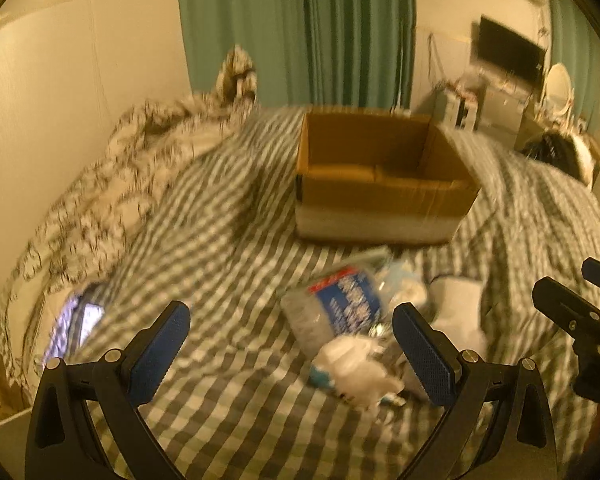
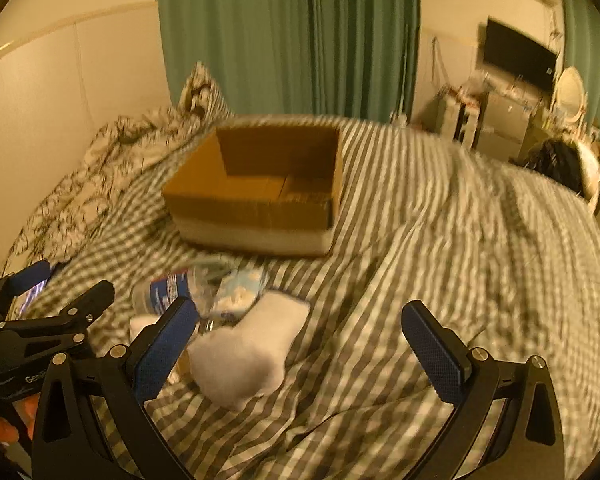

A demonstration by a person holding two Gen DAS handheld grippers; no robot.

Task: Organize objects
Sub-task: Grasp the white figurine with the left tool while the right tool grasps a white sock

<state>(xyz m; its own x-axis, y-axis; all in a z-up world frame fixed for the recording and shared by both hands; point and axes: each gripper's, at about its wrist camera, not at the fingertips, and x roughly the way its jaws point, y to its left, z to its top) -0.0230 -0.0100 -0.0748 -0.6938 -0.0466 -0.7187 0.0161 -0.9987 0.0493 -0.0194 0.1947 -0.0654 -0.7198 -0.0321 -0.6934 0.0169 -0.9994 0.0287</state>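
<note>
An open cardboard box [image 1: 384,176] [image 2: 260,192] sits on the checked bedspread, its inside bare as far as I can see. In front of it lies a small pile: a clear plastic bottle with a blue label [image 1: 336,312] [image 2: 168,290], a white crumpled bag [image 1: 356,368], a light blue packet [image 2: 240,290] and a white sock [image 2: 248,348] [image 1: 458,304]. My left gripper [image 1: 292,344] hangs open above the bed, the pile near its right finger. My right gripper [image 2: 300,348] is open too, the sock beside its left finger. Both views are blurred.
A rumpled patterned duvet [image 1: 112,196] fills the bed's left side by the wall. A lit phone [image 1: 80,320] lies at the left edge. Green curtains [image 2: 288,36] hang behind. A television [image 2: 516,54] and cluttered furniture stand at the right.
</note>
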